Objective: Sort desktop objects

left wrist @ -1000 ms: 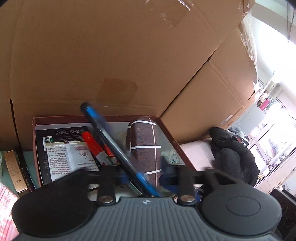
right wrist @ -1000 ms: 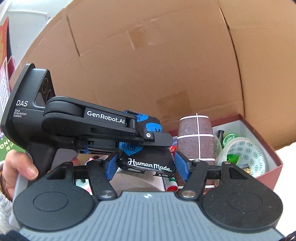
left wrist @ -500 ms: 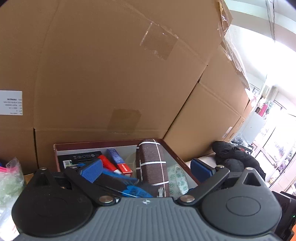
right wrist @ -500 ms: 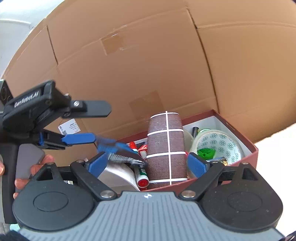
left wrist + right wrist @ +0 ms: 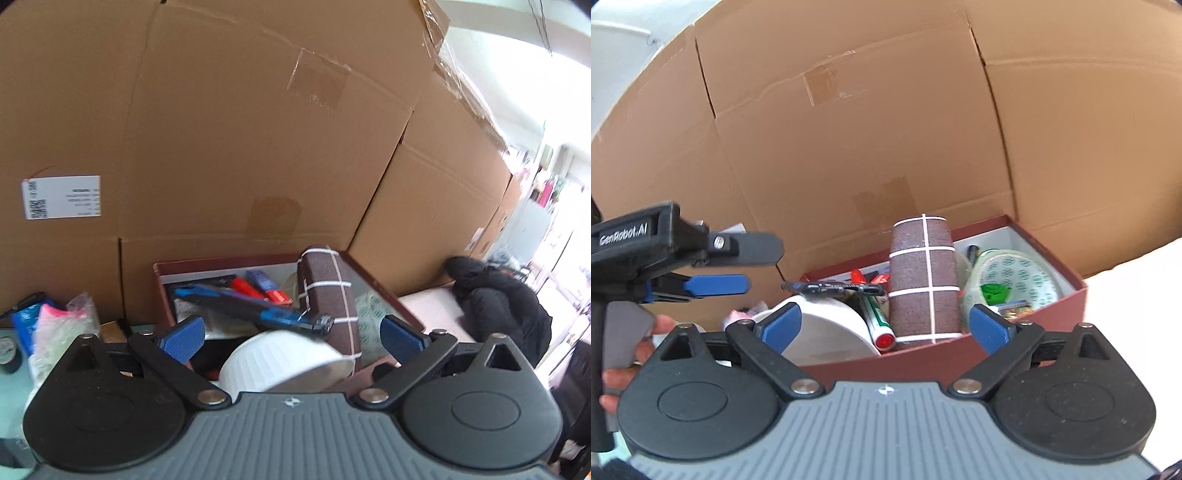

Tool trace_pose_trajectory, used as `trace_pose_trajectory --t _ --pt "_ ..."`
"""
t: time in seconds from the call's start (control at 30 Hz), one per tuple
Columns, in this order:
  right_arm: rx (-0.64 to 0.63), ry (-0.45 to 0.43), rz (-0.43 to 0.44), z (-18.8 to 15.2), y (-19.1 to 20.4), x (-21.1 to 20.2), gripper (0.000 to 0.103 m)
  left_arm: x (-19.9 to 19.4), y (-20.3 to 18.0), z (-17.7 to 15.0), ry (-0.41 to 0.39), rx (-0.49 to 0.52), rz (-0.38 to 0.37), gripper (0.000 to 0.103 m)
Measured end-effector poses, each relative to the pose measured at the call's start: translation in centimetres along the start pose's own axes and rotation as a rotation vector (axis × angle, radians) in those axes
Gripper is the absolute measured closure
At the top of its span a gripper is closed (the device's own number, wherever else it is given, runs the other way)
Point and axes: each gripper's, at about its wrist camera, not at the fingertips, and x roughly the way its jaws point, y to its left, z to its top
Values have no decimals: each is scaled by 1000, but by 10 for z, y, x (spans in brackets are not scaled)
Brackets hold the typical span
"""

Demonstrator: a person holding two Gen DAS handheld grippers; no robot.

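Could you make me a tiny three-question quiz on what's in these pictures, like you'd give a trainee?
1. True or false: the left gripper is clamped on the blue and black pen.
2. Which thing stands tallest in the red box? A. the brown roll with white lines B. the green-patterned tape roll C. the red-capped marker
3. Fill in: behind the box stands a wall of ______ cartons.

Key
1. False: its jaws stand apart with nothing between them, and the pen lies across the things in the box.
2. A
3. cardboard
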Motion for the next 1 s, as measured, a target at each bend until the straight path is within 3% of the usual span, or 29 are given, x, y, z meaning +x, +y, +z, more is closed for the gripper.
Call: trace_pose_trajectory --t 0.27,0.4,0.6,1.0 --pt "-163 8 -189 -8 23 -37 2 -31 -26 -35 -12 126 165 0" --pt "-256 27 -258 -19 36 -50 2 -43 -35 -48 -24 150 194 0" --pt "-289 61 -285 -35 43 -63 2 -52 -44 -63 -40 170 259 0" --pt "-223 95 -324 -53 40 -76 2 -58 -53 -88 -3 166 286 0"
